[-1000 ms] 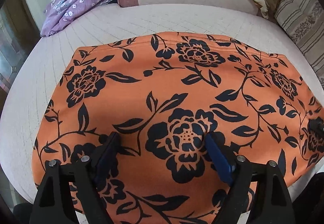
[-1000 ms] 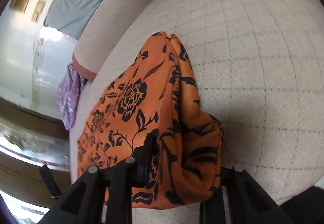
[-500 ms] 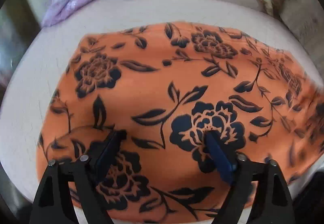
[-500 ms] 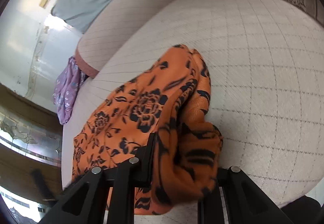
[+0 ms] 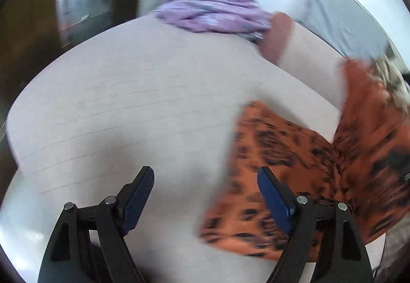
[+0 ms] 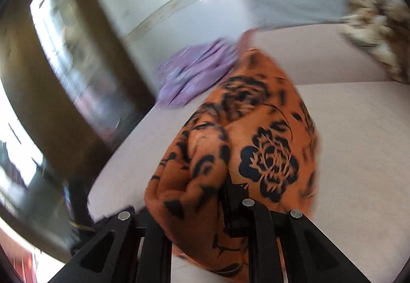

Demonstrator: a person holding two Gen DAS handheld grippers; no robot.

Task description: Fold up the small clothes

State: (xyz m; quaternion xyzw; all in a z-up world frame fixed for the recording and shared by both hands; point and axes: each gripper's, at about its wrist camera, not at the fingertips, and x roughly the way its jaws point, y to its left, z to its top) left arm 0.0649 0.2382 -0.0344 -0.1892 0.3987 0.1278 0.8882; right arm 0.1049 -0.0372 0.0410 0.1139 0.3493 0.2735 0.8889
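Note:
An orange cloth with black flowers [image 5: 282, 144] lies partly on the pale sofa cushion [image 5: 128, 103]; its right side rises off the seat in a blurred fold. My left gripper [image 5: 205, 173] hovers over bare cushion just left of the cloth, its jaws wide and closing slightly with nothing between them. In the right wrist view the orange cloth [image 6: 256, 129] is bunched in my right gripper [image 6: 205, 196], whose jaws are closing on it. The fabric hangs over and hides the left finger. Both views are blurred by motion.
A purple flowered garment [image 5: 210, 9] lies at the far end of the seat beside the sofa's armrest [image 5: 279, 37]. A beige patterned cloth [image 6: 376, 27] sits on the sofa back at the right. Dark wooden furniture [image 6: 64, 116] stands beyond the seat's left edge.
Both grippers swung left and rose while rolling. The right one carried its bunched end of the orange cloth up and over. The left one left the cloth and now hangs over bare cushion.

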